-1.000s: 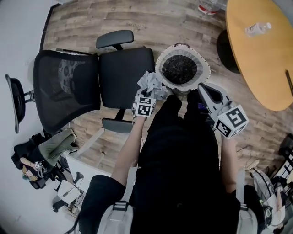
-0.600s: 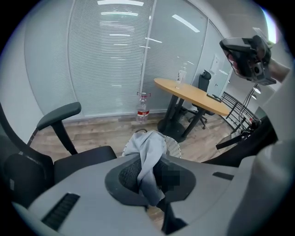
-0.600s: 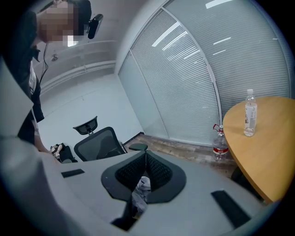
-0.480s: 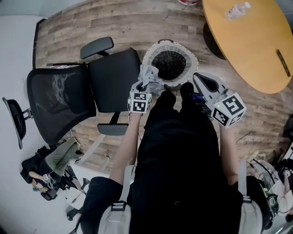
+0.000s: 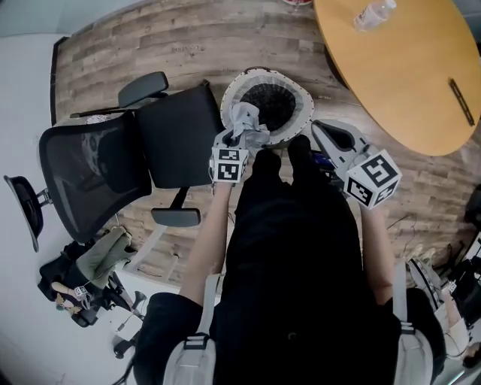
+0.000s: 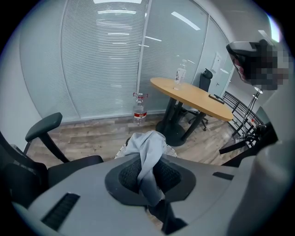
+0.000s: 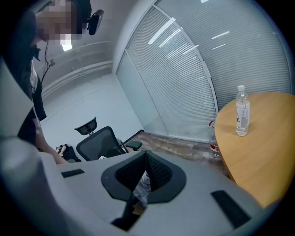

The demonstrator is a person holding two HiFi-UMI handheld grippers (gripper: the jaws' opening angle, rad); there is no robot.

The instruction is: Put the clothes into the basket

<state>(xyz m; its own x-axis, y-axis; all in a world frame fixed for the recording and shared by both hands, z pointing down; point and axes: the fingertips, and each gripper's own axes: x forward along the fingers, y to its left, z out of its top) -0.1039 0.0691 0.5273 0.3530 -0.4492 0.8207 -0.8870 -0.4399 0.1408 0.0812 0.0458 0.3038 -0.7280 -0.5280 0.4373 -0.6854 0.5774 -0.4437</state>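
Grey-brown wood-plank flooring runs across the room and meets a pale, plain strip of floor at the left. Glass walls with closed slatted blinds close in the space. A round orange-tan wooden table carries a clear plastic bottle, and a black mesh-backed office chair stands beside a round white-rimmed basket with a dark inside.

The left gripper has its jaws clamped on a crumpled pale grey cloth, which hangs over the basket's near rim. Whether the cloth touches the rim cannot be told. The right gripper sits near the basket's right side with its jaws closed tip to tip. A pale patch shows low in the slit behind the tips, too unclear to name.

The person's dark clothing hides the floor below both grippers. A heap of bags and oddments at the lower left is too jumbled to sort out. A thin dark item on the table is too small to identify. A red-labelled bottle stands on the floor by the blinds.
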